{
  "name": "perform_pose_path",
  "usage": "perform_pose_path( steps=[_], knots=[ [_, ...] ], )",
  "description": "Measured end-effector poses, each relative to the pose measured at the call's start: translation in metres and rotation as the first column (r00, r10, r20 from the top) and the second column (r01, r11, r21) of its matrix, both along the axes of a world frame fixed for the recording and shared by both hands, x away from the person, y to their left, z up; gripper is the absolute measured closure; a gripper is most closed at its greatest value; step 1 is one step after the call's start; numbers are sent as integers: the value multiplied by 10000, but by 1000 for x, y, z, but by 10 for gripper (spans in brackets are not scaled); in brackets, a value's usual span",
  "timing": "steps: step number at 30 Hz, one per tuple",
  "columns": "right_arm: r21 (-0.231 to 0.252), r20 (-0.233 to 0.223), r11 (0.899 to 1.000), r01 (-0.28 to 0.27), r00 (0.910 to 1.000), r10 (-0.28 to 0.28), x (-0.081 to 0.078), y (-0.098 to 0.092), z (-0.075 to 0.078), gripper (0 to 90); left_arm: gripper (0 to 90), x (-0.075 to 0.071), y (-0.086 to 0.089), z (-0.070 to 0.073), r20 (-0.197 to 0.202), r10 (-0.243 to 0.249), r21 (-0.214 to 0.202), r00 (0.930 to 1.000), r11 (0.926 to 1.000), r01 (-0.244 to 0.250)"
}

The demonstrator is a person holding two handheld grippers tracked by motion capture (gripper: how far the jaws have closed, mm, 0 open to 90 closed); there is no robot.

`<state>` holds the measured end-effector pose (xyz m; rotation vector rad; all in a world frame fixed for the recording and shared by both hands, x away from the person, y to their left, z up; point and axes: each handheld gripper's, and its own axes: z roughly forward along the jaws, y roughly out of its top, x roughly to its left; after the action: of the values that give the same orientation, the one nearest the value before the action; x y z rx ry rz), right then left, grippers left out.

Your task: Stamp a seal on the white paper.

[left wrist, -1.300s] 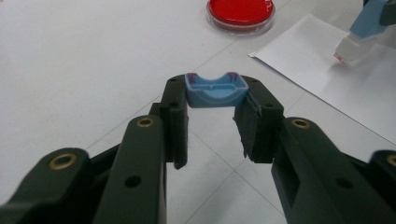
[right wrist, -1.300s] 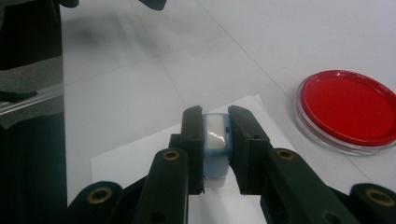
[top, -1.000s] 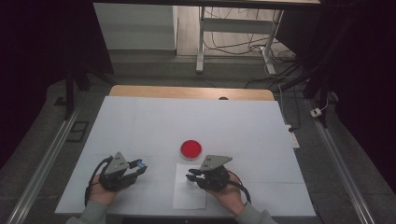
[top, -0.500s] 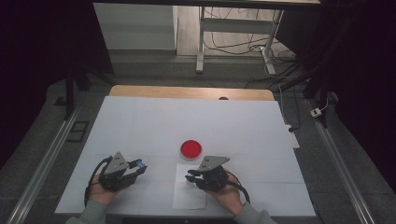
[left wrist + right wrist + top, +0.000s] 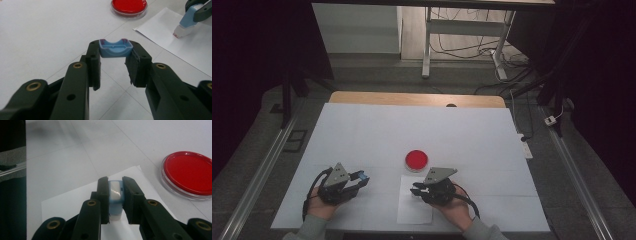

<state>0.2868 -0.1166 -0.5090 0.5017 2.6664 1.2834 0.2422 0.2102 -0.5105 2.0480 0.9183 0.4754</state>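
Nothing changed since earlier: left tool (image 5: 362, 176) pinching small blue plastic cap (image 5: 115, 48) above white surface (image 5: 362, 130); right tool (image 5: 414, 190) clamping blue stamp (image 5: 115, 195) over white paper sheet (image 5: 414, 210), near red dish (image 5: 416, 159).

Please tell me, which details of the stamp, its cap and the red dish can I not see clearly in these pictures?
- Stamp: right gripper view, the black jaws cover its sides; its underside faces the paper.
- Cap: left gripper view, its ends sit behind the jaw tips.
- Red dish: right gripper view, cut off by the right edge.
- High view: the stamp and cap are too small for detail.
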Motion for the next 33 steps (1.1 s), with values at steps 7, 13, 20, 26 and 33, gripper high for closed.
perform_pose_path(
  steps=[7,13,20,26,33],
  knots=[
    [-129,88,9999,-24,10000,25,-1,1,-1,758,654,0,0,0,6,0,6,10000,10000,0],
    [-212,140,9998,-40,9999,43,-1,2,-1,759,654,0,0,0,-3,-13,49,10000,10000,13],
    [-367,186,9993,-81,9998,88,-1,3,0,760,654,0,-1,0,14,-12,57,10000,10000,12],
    [-405,214,9992,-54,9998,62,-2,3,-1,761,655,0,0,0,21,4,19,10000,10000,-4],
    [-374,268,9993,-17,9996,27,-3,4,-1,761,654,0,0,1,37,4,29,10000,10000,-4]
  ],
)
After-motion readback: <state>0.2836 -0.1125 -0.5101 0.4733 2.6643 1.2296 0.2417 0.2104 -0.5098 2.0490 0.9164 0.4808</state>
